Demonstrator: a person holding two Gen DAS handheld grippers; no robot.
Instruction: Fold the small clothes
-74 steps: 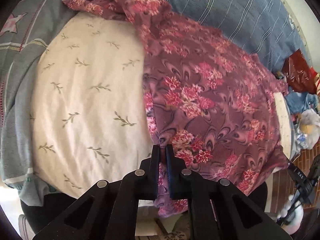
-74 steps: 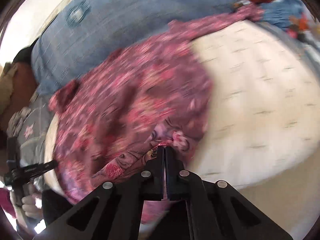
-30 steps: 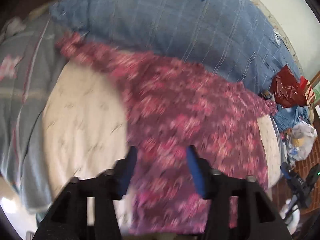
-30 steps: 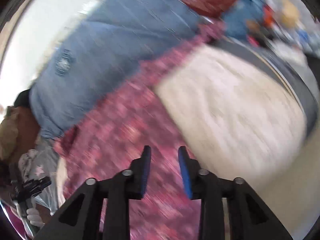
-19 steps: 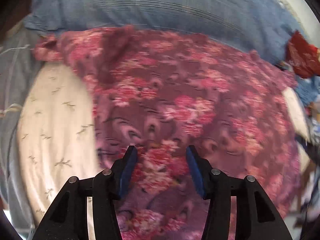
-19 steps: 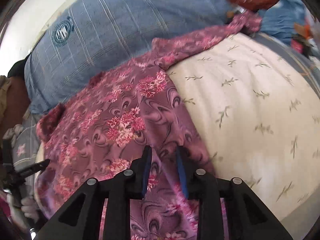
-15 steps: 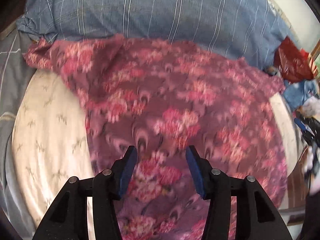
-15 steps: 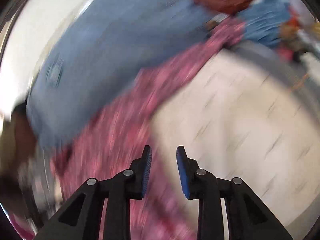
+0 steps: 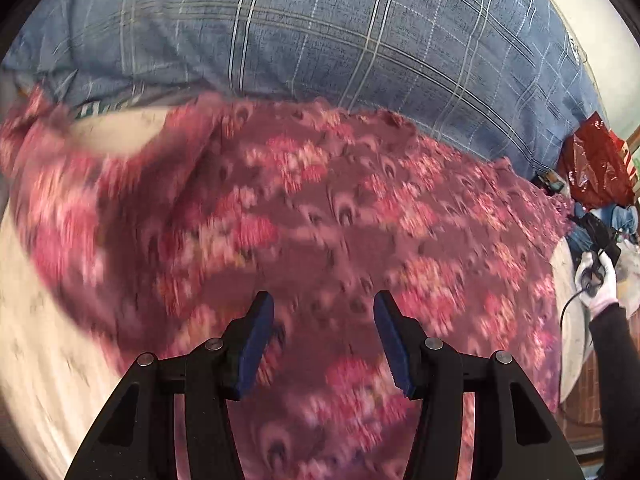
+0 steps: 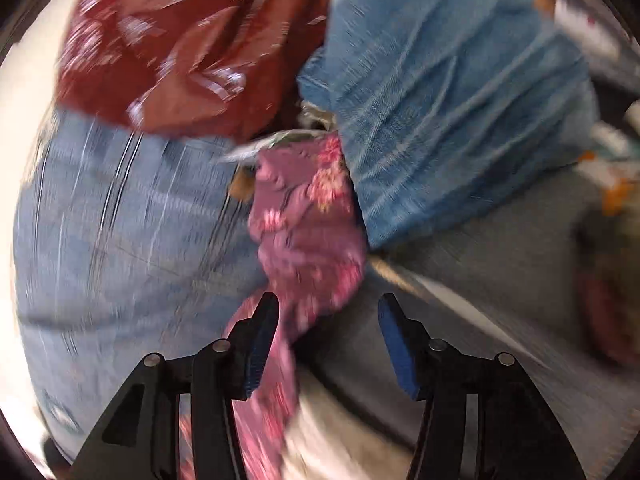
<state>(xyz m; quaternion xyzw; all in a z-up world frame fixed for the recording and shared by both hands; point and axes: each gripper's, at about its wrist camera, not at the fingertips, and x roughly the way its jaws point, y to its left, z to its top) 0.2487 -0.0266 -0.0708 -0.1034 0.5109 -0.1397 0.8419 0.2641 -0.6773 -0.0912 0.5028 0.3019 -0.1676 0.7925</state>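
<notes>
A purple garment with pink flowers (image 9: 320, 216) lies spread over a cream leaf-print sheet (image 9: 36, 340). My left gripper (image 9: 323, 336) is open and empty just above the garment's middle. My right gripper (image 10: 328, 340) is open and empty; its left fingertip is beside a narrow end of the same garment (image 10: 304, 224), which reaches toward a blue cloth bundle. Both views are blurred by motion.
A blue plaid pillow (image 9: 320, 28) lies behind the garment and also shows in the right wrist view (image 10: 120, 232). A red plastic bag (image 10: 172, 44) and a blue cloth bundle (image 10: 452, 100) sit at the bed's far corner. A gloved hand holding the other gripper (image 9: 596, 276) shows at right.
Both grippers let go of the garment's edge and opened. The left moved forward over the spread garment. The right swung toward the garment's far end by the red bag and opened wider.
</notes>
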